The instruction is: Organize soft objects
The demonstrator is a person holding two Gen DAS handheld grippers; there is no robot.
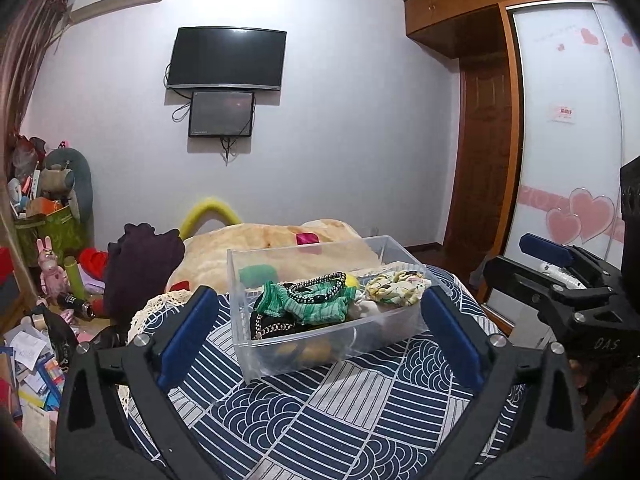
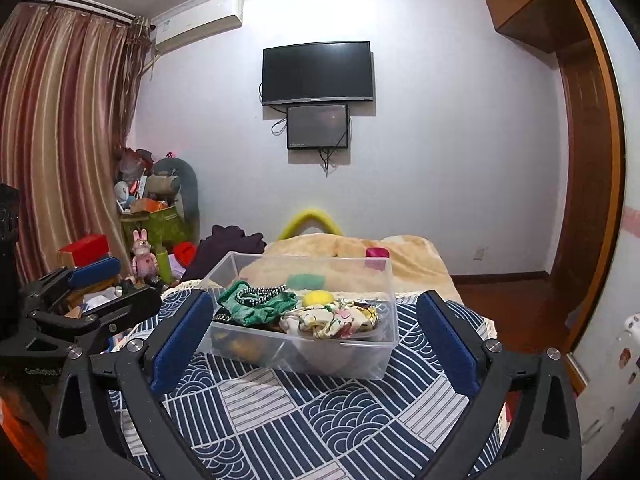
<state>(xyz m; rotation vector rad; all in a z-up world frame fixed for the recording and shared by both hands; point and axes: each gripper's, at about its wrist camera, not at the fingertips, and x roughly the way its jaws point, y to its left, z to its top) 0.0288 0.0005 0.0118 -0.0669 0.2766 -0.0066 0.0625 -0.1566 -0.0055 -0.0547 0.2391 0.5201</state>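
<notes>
Holding both tools back from the clear bin, which sits on the bed's patterned blue quilt; we use the bin as landmark. Left of it and nearer us, our left gripper has jaws spread wide, nothing between them. Inside the bin, left end: green knit piece with a black-and-white braided band lying on top, dark items under it. Middle: small yellow ball, mostly covered. Right end: floral scrunchie. Right of the bin, our right gripper also has jaws wide and empty. Judging progress: the soft things we can see are already in the bin, none loose on the quilt near it, so task looks close to done. Behind the bin, a green object on the beige blanket may remain; cannot tell.
</notes>
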